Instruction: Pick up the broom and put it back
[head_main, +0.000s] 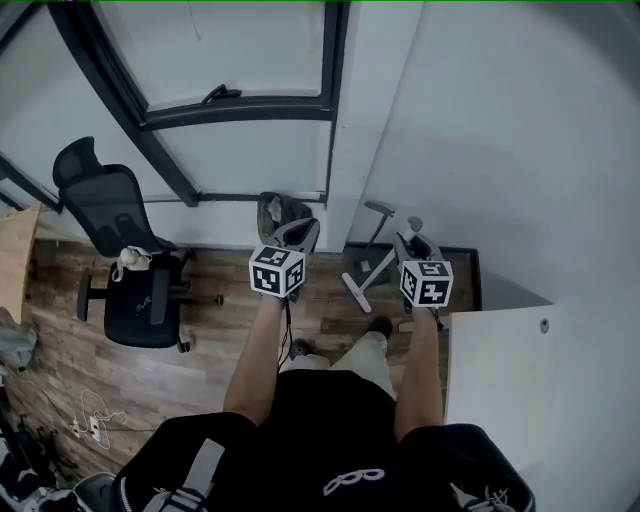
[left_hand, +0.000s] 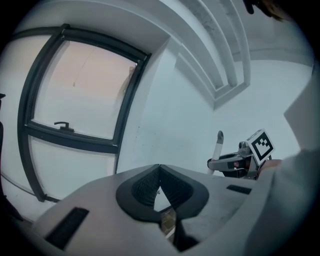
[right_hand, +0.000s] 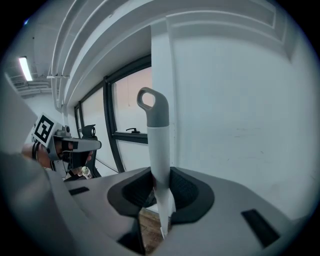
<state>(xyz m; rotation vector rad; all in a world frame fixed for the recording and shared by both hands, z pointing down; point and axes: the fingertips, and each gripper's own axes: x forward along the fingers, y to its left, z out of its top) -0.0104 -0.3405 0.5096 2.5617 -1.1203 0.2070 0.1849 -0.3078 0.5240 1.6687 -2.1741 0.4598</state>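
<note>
Broom (right_hand: 159, 145) stands almost upright in the middle of the right gripper view. Its white handle runs from the grey hanging loop at upper centre down through the jaws toward the wood floor (right_hand: 150, 220) at the bottom edge. The right gripper (right_hand: 160, 172) is clenched on that handle, whose long axis crosses the jaws nearly at right angles. In the head view the loop pokes up just above this gripper, right of centre, near the white wall (head_main: 500, 150). The left gripper (left_hand: 159, 167) sits at the centre of the head view, its jaws pressed together on nothing and well to the left of the handle, so the right hand alone carries it. Another long-handled tool (head_main: 366, 262) stands just left of the held handle, and I judge that the set-down against the wall must clear it
</note>
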